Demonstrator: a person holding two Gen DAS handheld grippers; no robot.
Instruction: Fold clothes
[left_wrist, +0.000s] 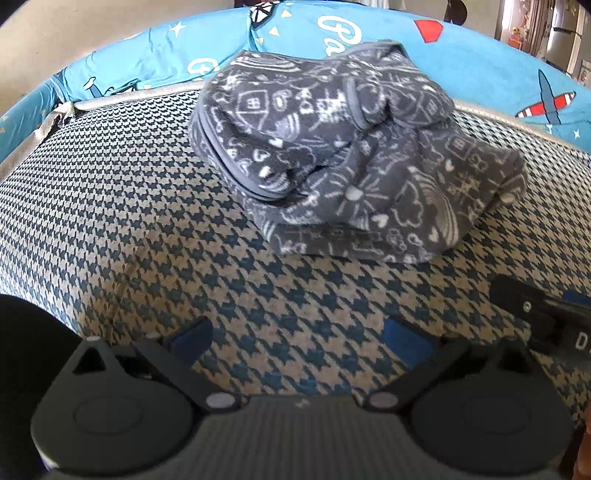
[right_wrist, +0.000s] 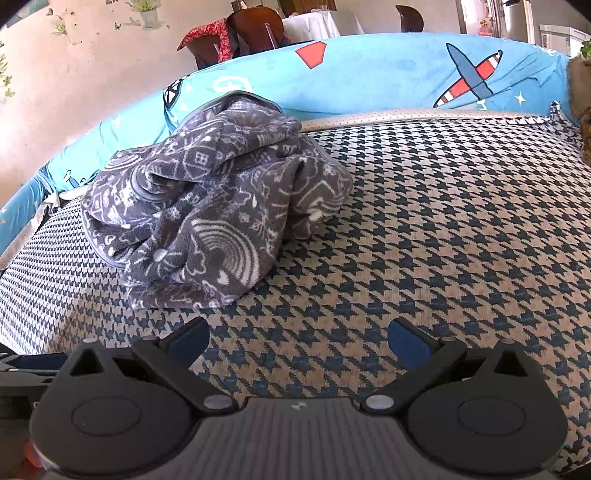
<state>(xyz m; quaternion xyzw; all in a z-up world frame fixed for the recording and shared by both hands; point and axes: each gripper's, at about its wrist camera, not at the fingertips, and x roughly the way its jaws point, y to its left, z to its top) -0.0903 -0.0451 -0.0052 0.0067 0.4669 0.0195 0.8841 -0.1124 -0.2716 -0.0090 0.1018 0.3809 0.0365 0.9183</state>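
Observation:
A crumpled grey fleece garment (left_wrist: 351, 147) with white doodle prints lies in a heap on the houndstooth cushion (left_wrist: 129, 221). It also shows in the right wrist view (right_wrist: 210, 206), up and to the left. My left gripper (left_wrist: 299, 339) is open and empty, low over the cushion, a short way in front of the garment. My right gripper (right_wrist: 299, 343) is open and empty, also short of the garment, which lies to its left. Part of the right gripper (left_wrist: 546, 314) shows at the right edge of the left wrist view.
A blue cover with aeroplane prints (right_wrist: 406, 74) runs along the back of the cushion and also shows in the left wrist view (left_wrist: 498, 74). Bare houndstooth cushion (right_wrist: 461, 221) stretches to the right of the garment. Chairs (right_wrist: 240, 33) and a wall stand behind.

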